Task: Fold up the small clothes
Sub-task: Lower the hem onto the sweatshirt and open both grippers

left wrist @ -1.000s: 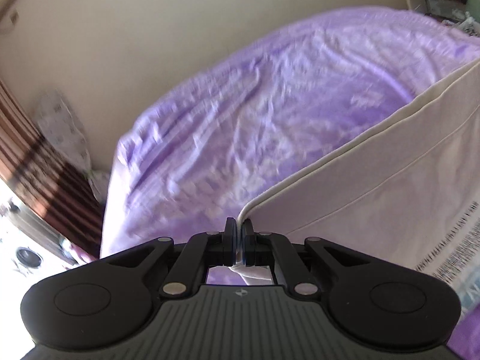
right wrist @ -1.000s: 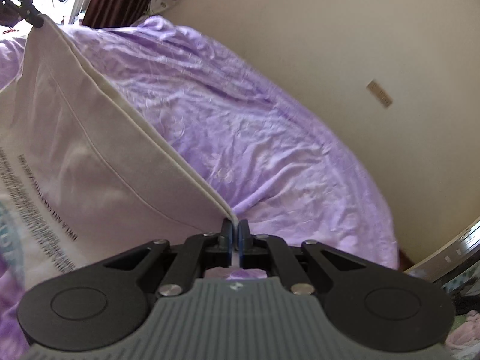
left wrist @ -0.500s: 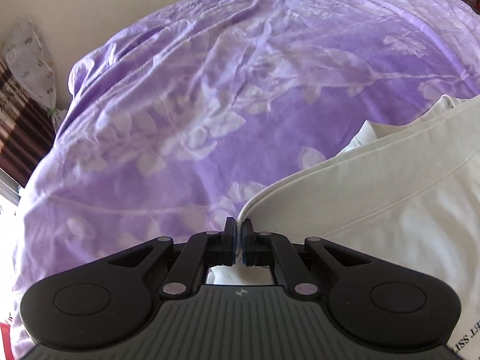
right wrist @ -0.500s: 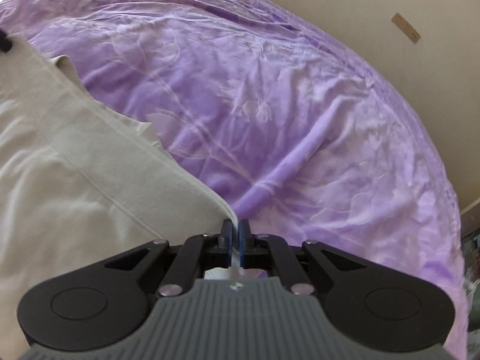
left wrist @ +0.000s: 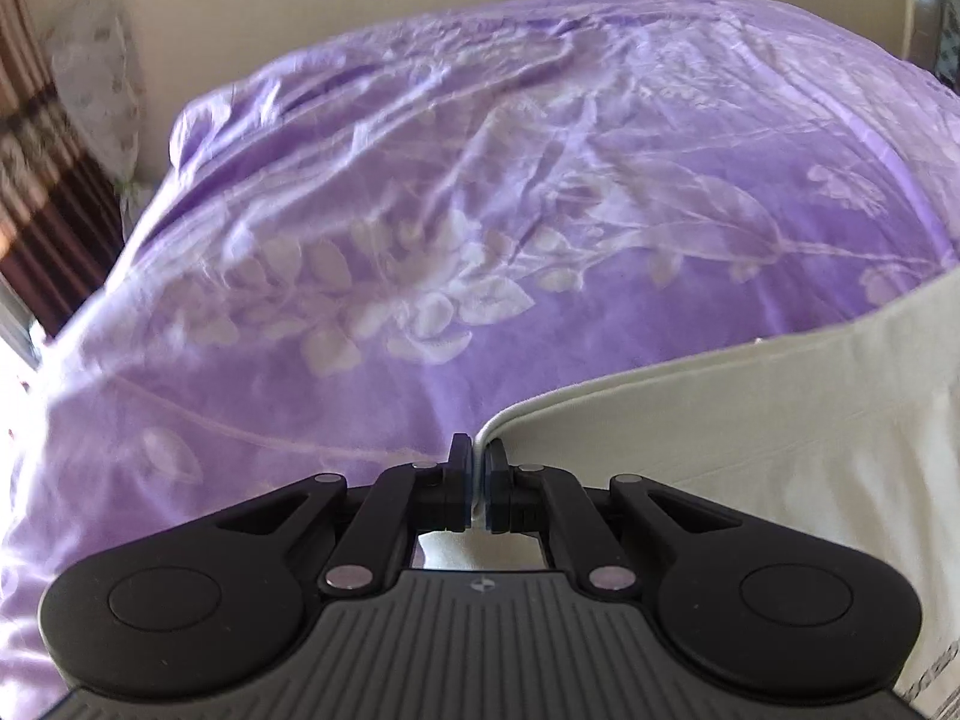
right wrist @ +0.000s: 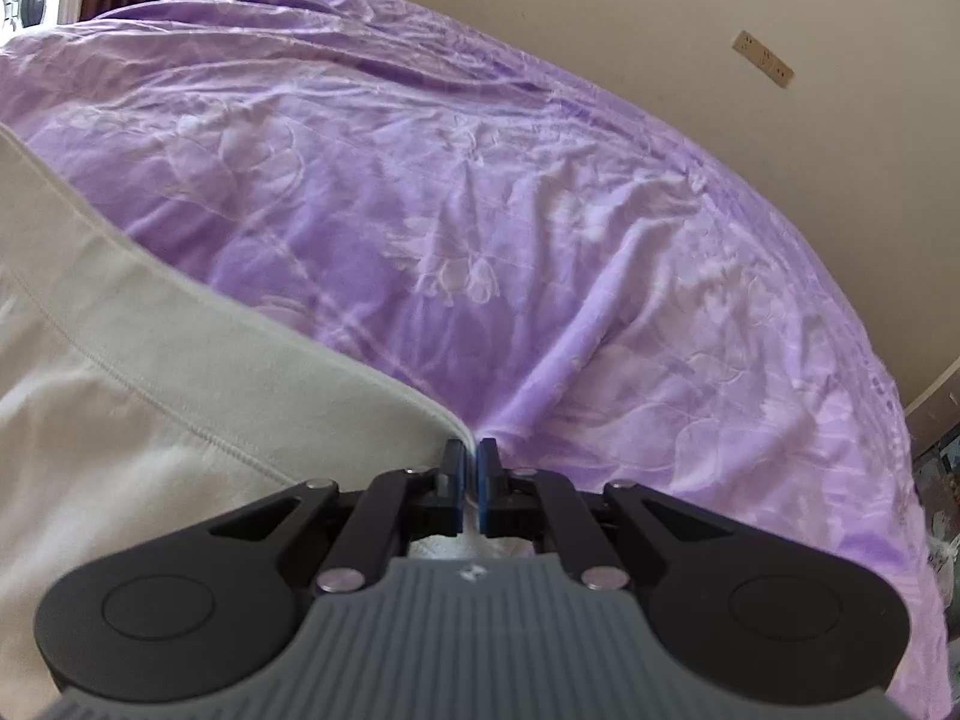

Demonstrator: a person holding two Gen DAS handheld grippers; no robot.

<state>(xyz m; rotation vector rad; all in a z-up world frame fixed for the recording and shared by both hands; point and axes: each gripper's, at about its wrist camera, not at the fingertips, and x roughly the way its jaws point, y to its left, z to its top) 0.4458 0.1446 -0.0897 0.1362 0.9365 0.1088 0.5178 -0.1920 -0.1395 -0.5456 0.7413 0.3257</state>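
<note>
Laying a cream cotton garment w/ a stitched hem band (left wrist: pixel 750 420) down on the bed is the step in hand, judging by how it sits: both corners pinched, hem edge stretched between the two grippers, cloth low over the purple floral-embossed bedspread (left wrist: pixel 480 210).

Left gripper (left wrist: pixel 478 468): jaws pressed together on the hem corner, thin fold of cream cloth sandwiched betw. the blue pads. Right gripper (right wrist: pixel 471 471): same, pinching the opposite corner of that hem. Garment runs to the right in the left wrist view, to the left in the right wrist view (right wrist: pixel 150 360), so it spans the gap betw. both hands. Some dark printed text shows at the bottom right edge in the left view; too small to read.

Whether the body of the cloth already rests flat on the bedspread, can't tell – prob. mostly down.

Next move, as I judge it: keep the hem taut, set it flat w/o wrinkles, then either release or carry the edge over for the fold. Needs both hands level + moving together, else the hem skews.
</note>
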